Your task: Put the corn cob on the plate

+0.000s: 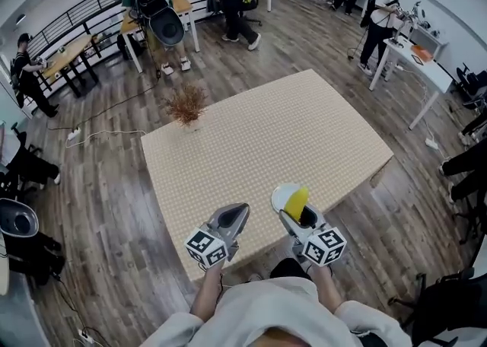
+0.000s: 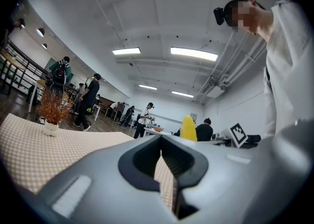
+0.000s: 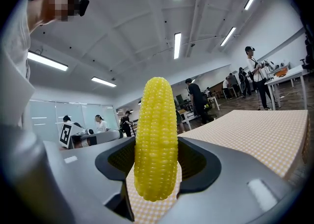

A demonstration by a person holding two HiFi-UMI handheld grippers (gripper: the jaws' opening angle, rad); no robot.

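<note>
A plump yellow corn cob (image 3: pixel 156 139) with tight, even rows of glossy kernels, rounded at both ends, stands upright between the jaws of the right gripper (image 3: pixel 157 161). The jaws are parted only by the cob's thickness and press on its lower half from both sides, while its upper half rises clear above them. In the head view the cob (image 1: pixel 296 203) sticks out ahead of the right gripper (image 1: pixel 299 218) and overlaps a small round white plate (image 1: pixel 280 198), which lies just in front of and slightly left of those jaws, near the table's near edge. Whether cob and plate touch cannot be told. The left gripper (image 1: pixel 236 212) hangs just left of the plate with its jaws brought together and nothing between them (image 2: pixel 161 144); from its own view the cob (image 2: pixel 188 127) shows off to its right. Both grippers sit over a rectangular table covered in beige checked cloth (image 1: pixel 259 140). Well ahead of the left gripper, at the table's far left corner, stands a bunch of rust-brown dried stems in a small white pot (image 1: pixel 187 106). Bare cloth lies between it and the grippers. Beyond the table, people stand among desks on a wooden floor.
</note>
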